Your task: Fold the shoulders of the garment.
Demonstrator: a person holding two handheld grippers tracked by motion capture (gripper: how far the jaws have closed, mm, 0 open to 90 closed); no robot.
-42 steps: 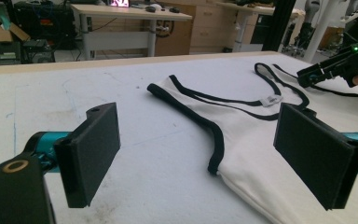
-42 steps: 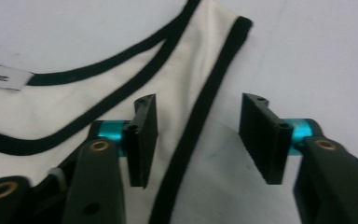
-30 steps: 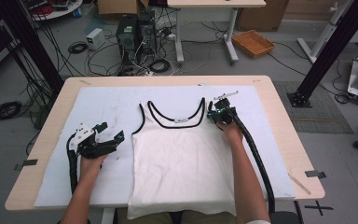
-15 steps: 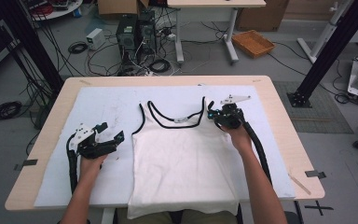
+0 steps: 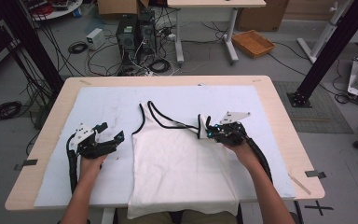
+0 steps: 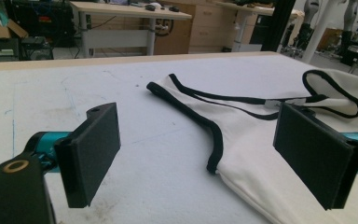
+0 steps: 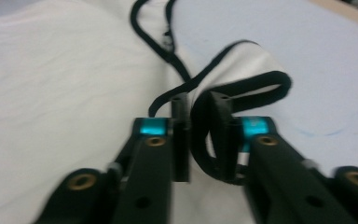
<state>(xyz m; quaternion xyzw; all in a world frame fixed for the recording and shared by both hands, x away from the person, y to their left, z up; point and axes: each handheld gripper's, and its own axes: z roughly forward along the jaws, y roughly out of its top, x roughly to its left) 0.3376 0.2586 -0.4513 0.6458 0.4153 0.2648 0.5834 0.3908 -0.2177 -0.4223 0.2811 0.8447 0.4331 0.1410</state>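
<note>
A white top (image 5: 182, 163) with black trim lies flat on the table (image 5: 279, 116). The right gripper (image 5: 204, 129) sits at its folded strap (image 7: 242, 91); its jaws have just been opening, with the strap loose between them. The left gripper (image 5: 113, 132) rests beside the top, jaws wide and empty.

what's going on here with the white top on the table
A person is working on a white tank top lying flat on the table. The right hand-held gripper has folded its black-trimmed shoulder strap inward; its jaws have just been opening, the strap between them. The left hand-held gripper rests open beside the top.
</note>
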